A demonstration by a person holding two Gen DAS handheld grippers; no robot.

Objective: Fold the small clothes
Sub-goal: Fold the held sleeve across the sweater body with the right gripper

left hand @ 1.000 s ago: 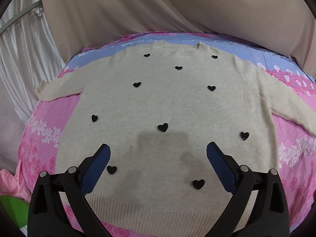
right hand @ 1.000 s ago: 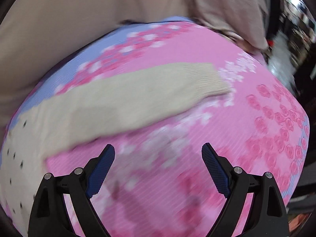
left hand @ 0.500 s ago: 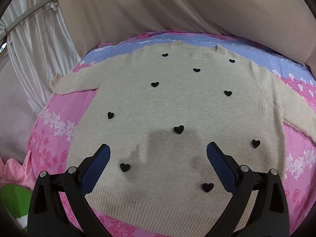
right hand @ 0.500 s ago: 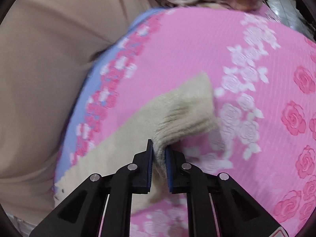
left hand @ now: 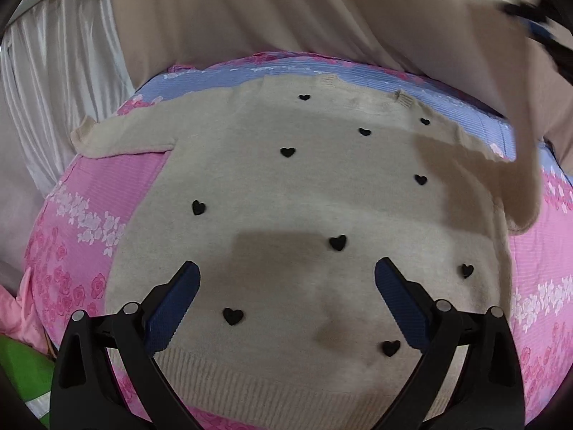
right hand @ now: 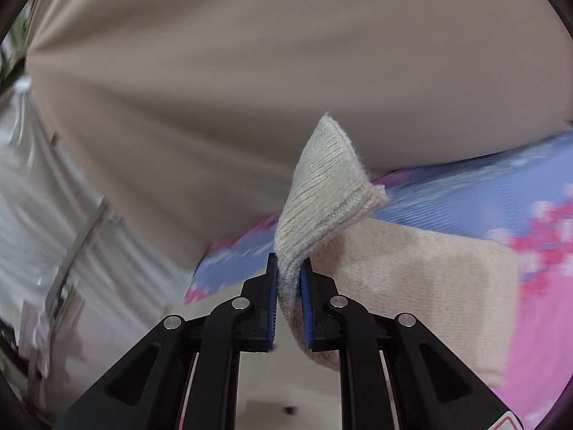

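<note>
A cream sweater (left hand: 297, 215) with little black hearts lies flat, front up, on a bedsheet (left hand: 89, 222) printed with pink roses and a blue band along the far edge. Behind it hangs a big beige curtain (left hand: 250, 18), with a shiny white drape (left hand: 53, 71) off to the left. Something pink and something green poke in at the near left corner, can't tell what they are.

The sweater's left sleeve (left hand: 118, 136) is stretched out flat on the sheet. On the right side, the other sleeve is lifted off the bed and throws a shadow across the sweater's shoulder.

The left gripper (left hand: 286, 304) hovers above the near hem with its jaws wide apart, nothing between them, not touching the knit.

The right gripper (right hand: 289, 286) has the ribbed cuff (right hand: 322, 193) pinched between its blue pads, jaws almost together and easing apart a little, cloth still squeezed in there. The cuff sticks up past the tips, and the rest of that sleeve (right hand: 429, 286) droops down to the right, over the sheet.
</note>
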